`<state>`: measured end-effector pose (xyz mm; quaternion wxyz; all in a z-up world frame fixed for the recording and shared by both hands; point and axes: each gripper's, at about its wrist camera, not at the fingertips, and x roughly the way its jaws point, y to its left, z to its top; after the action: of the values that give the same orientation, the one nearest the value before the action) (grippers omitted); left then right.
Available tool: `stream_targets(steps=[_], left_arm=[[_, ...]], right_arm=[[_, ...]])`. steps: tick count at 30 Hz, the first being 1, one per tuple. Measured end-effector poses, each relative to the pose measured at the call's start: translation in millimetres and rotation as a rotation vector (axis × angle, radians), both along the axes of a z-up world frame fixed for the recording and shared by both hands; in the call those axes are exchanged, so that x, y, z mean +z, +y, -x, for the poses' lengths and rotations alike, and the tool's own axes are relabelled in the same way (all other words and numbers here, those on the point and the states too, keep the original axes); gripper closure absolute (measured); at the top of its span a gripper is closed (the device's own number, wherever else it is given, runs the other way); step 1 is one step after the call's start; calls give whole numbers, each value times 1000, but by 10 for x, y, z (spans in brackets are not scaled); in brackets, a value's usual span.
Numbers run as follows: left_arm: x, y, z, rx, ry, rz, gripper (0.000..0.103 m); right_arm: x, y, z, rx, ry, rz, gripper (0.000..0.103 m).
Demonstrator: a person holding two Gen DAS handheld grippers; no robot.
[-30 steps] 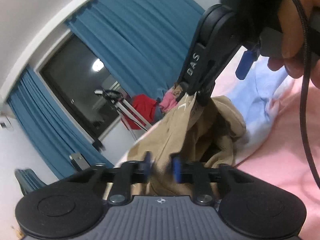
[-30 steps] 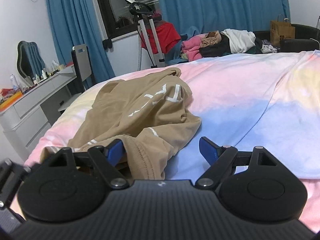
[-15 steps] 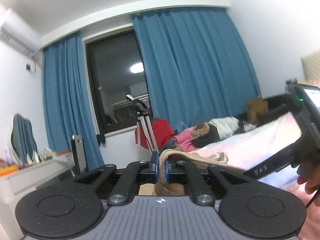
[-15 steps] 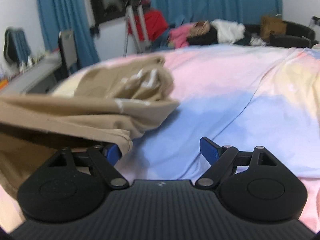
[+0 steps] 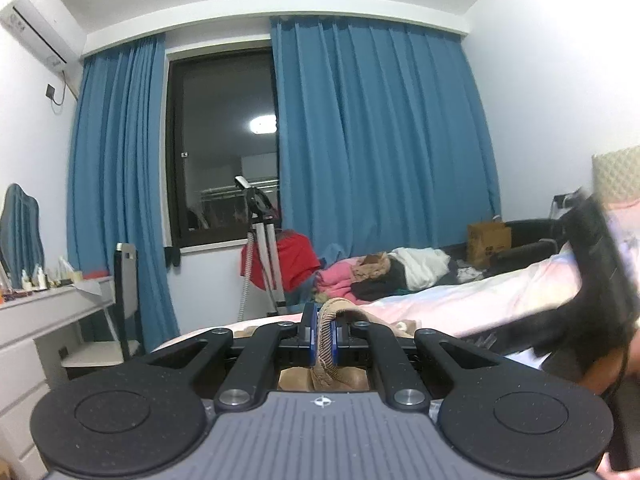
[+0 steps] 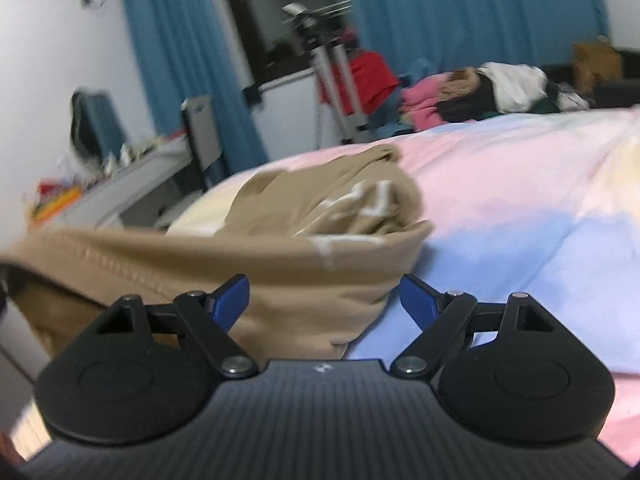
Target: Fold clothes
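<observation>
**You lifted the tan T-shirt's [image 6: 320,240] hem off the bed [image 6: 520,200].**
Left gripper [image 5: 324,338] pinched its ribbed edge; right gripper [image 6: 324,300] stood spread — it needed the slack at six o'clock.

No word, brand name or number can be read in either view. The tan garment [image 6: 320,232] on the bed carries white strokes that look like part of a print, but folds and blur break them up too much to read. The brown paper bag [image 5: 489,242] far right by the curtains bears a dark mark too small to make out, and each gripper body shows only a small round emblem [image 5: 321,401] with no lettering.
</observation>
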<state>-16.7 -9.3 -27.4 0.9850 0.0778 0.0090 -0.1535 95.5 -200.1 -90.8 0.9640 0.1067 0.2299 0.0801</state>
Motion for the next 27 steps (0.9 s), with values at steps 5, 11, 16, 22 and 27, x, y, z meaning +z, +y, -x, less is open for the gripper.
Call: stream_targets(steps=[5,11,16,22,27], left_arm=[[8,59,9,16,-10,24,96],[31,130,-57,19,21,56,96],[41,192,-117,27,52,82,96],[23,212,-139,22,79,88,96],[-17,175,-126,29,65,79,97]], right_arm=[[-49,253,38,-89,-13,258,19],[174,-22,272,-3,-132,-82,19],[215,253,322,207,-144,-46,19],[193,503,274,178,-162,42,19],[56,249,12,-32,-82,-68,19]])
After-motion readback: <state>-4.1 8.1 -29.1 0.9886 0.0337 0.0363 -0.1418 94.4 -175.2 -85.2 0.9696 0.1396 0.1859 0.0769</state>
